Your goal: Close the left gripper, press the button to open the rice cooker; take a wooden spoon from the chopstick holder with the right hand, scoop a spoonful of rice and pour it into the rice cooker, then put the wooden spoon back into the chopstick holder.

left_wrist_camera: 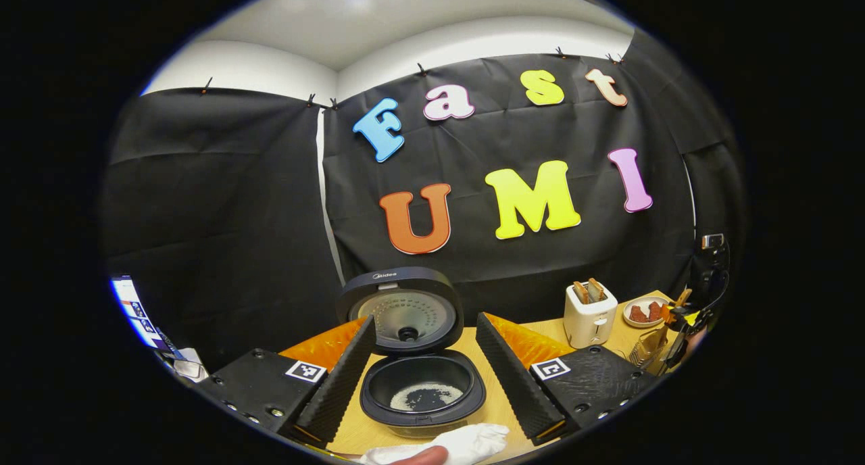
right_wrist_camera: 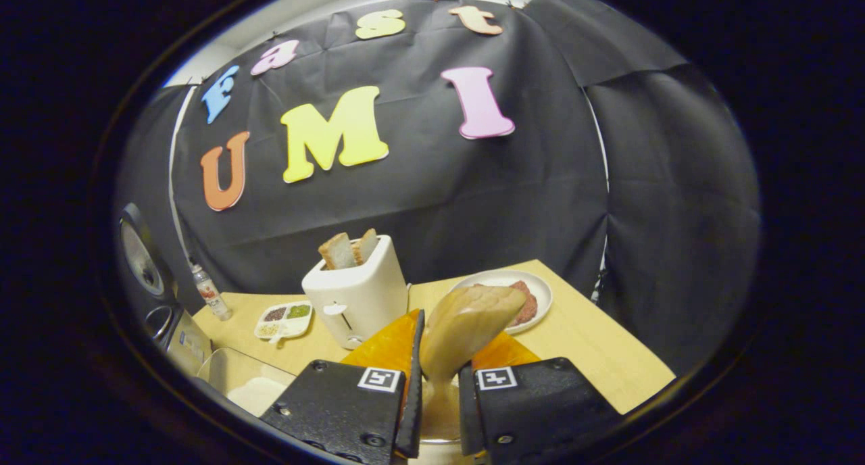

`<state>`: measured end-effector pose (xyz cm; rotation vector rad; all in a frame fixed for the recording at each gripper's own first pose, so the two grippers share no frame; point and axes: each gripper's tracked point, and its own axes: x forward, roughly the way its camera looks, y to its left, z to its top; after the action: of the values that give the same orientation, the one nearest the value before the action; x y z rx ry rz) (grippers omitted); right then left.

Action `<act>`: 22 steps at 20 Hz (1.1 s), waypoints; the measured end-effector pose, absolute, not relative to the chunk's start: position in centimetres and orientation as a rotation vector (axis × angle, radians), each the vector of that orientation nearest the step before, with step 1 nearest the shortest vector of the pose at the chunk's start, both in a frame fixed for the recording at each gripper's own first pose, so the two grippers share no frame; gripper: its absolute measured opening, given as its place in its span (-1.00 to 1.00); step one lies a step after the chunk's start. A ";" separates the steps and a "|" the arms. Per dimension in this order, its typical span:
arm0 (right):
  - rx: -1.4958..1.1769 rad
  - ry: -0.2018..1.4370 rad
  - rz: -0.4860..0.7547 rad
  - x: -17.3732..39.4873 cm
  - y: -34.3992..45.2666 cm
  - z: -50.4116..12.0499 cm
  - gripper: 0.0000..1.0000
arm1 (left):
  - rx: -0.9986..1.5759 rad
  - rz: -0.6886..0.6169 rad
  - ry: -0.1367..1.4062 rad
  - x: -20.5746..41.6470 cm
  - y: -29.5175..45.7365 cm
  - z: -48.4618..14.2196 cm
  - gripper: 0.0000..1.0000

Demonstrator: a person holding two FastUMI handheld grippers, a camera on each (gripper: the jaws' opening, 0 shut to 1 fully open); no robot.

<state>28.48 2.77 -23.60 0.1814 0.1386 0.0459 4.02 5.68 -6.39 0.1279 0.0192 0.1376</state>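
Note:
In the left gripper view the dark rice cooker (left_wrist_camera: 422, 390) stands open, its lid (left_wrist_camera: 405, 313) raised, with a thin layer of rice in the pot. My left gripper (left_wrist_camera: 426, 384) hovers in front of it, open, a finger on each side of the pot. The right gripper (right_wrist_camera: 436, 392) is shut on the handle of a wooden spoon (right_wrist_camera: 466, 330), whose bowl points up and tilts right. Far right in the left gripper view, the right gripper (left_wrist_camera: 682, 316) sits above a wire chopstick holder (left_wrist_camera: 647, 347).
A white toaster (right_wrist_camera: 355, 292) with two bread slices stands mid-table, a plate of meat (right_wrist_camera: 507, 282) behind it. A small seasoning tray (right_wrist_camera: 284, 320), a bottle (right_wrist_camera: 208, 292) and a clear tub of rice (right_wrist_camera: 250, 384) lie to the left. A white cloth (left_wrist_camera: 466, 441) lies before the cooker.

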 end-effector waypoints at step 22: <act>-0.028 0.093 0.147 21.9 19.7 -14.6 -0.45 | 0.101 0.230 0.063 2.8 14.4 -9.6 0.89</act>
<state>21.90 19.72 -14.59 -0.0281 0.0932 0.1466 2.77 14.44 -9.60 0.1009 0.0630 0.2302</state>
